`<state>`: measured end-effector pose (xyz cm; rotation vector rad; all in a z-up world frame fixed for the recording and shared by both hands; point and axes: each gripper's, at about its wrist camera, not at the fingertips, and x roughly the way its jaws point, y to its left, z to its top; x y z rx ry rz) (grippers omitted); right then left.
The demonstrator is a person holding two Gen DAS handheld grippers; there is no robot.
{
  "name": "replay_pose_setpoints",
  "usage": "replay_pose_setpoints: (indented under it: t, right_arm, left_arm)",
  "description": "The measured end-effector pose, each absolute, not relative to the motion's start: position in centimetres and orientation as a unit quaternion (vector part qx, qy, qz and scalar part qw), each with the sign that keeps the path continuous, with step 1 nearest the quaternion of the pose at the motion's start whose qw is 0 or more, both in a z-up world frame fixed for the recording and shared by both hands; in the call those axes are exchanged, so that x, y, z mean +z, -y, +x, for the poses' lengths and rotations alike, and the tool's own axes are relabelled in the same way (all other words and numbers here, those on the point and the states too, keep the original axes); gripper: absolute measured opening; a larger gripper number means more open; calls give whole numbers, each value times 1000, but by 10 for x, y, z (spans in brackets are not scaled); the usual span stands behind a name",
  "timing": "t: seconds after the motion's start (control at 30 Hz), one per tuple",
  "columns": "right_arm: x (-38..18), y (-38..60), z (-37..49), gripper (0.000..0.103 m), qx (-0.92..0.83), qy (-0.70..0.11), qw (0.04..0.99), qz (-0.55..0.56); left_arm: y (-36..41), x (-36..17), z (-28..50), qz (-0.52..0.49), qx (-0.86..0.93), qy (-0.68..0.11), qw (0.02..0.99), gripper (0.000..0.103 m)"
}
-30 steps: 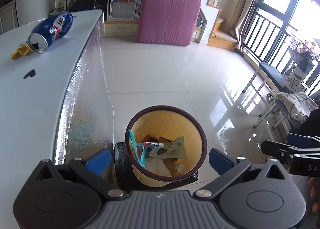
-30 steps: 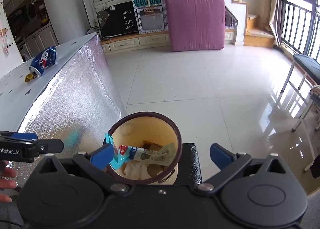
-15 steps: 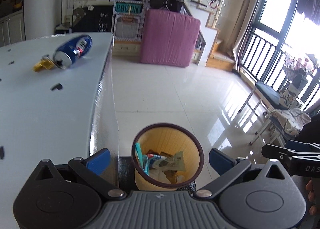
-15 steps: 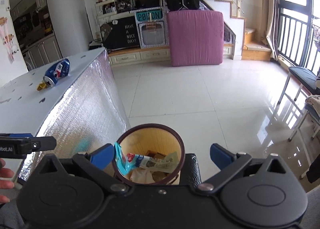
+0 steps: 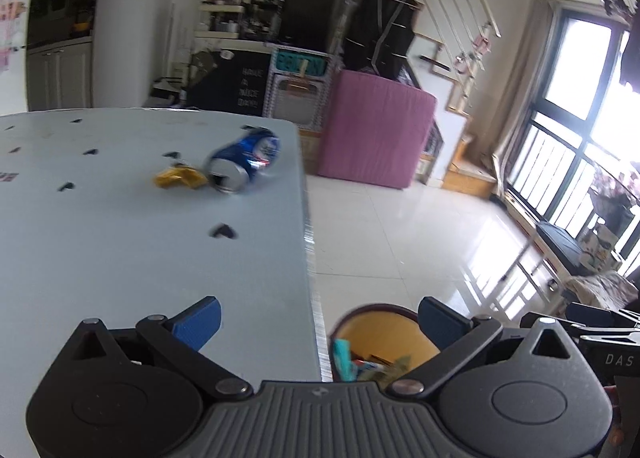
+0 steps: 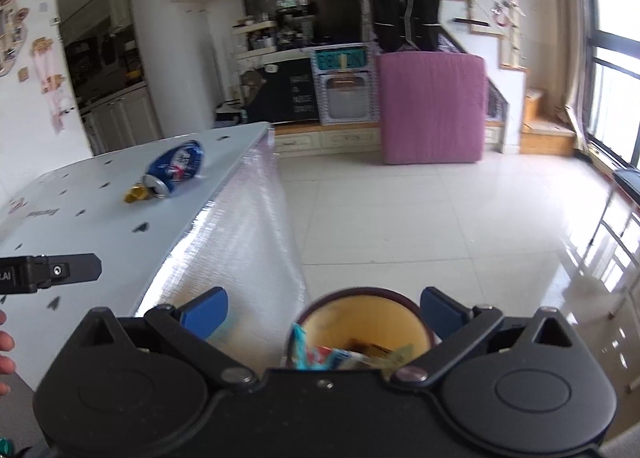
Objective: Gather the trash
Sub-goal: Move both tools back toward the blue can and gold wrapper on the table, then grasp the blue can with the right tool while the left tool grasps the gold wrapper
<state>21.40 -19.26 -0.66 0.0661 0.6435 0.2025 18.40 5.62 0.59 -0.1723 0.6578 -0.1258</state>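
A crushed blue drink can (image 5: 244, 164) (image 6: 175, 167) lies on its side on the pale table (image 5: 120, 242) (image 6: 100, 214), with a small gold wrapper (image 5: 180, 177) (image 6: 137, 193) beside its mouth. My left gripper (image 5: 318, 324) is open with nothing between its fingers, near the table's front right corner, well short of the can. My right gripper (image 6: 324, 310) is open too, over the bin (image 6: 362, 328) (image 5: 380, 332). The bin is yellow inside with a dark rim and holds wrappers.
The table's side is covered in silver foil (image 6: 240, 242). Shiny tiled floor (image 6: 440, 226) stretches to a pink mattress (image 6: 432, 106) (image 5: 374, 130) against the far cabinets. A bench (image 5: 564, 246) stands by the windows at right. A hand (image 6: 6, 354) shows at the left edge.
Both grippers have risen and tilted up, so the bin has dropped to the bottom of each view. The left one swung over the table, and the can now appears closer to centre.
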Motion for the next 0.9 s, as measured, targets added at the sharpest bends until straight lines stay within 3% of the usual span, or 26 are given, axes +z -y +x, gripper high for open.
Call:
replay_pose_setpoints:
  t: [0.57,0.9]
  right_arm:
    - [9,62,308,103,178,-308,933,58]
    - [7,12,415,103,180,-334,908,181]
  left_arm:
    - [-163,-8,228,-80,-12,-302,950,103]
    - [-191,-15,261,-78,-45,-295,951,103]
